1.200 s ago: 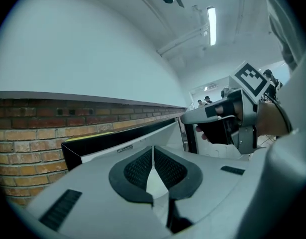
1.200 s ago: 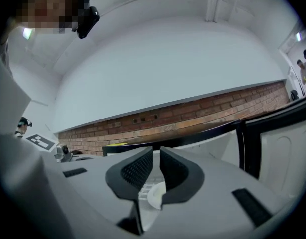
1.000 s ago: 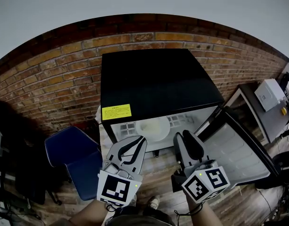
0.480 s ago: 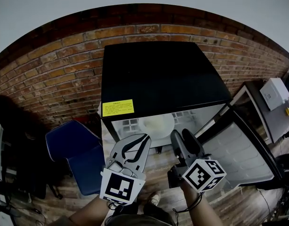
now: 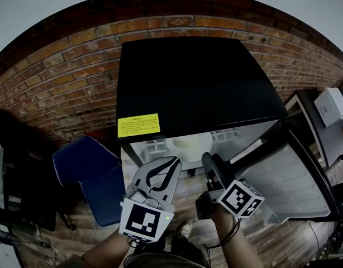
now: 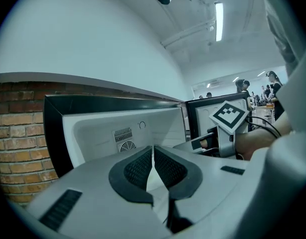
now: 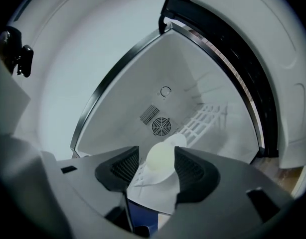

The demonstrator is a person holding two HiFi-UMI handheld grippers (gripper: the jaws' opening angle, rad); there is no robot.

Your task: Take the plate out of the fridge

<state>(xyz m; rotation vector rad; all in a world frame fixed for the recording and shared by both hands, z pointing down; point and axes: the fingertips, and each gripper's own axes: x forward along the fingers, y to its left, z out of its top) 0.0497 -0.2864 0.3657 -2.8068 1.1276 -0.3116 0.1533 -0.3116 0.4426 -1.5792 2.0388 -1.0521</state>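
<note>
A pale round plate [image 5: 189,145] lies on the white shelf inside the black mini fridge [image 5: 194,82], whose door [image 5: 294,183] hangs open to the right. In the right gripper view the plate [image 7: 164,153] shows straight ahead, framed by the jaws but some way off. My right gripper [image 5: 210,162] is held in front of the fridge opening, open [image 7: 157,158] with nothing between its pads. My left gripper [image 5: 170,164] hovers to its left, also outside the fridge, shut [image 6: 153,156] and empty. The right gripper's marker cube [image 6: 228,117] shows in the left gripper view.
A brick wall [image 5: 54,77] runs behind the fridge. A blue chair [image 5: 87,177] stands on the wooden floor at the left. A yellow label [image 5: 138,125] sits on the fridge top's front edge. A wire rack [image 7: 205,118] and fan vent [image 7: 162,126] are inside.
The right gripper's jaws have opened. Both grippers have edged closer to the fridge opening, and the head view has shifted so the fridge top fills more of it.
</note>
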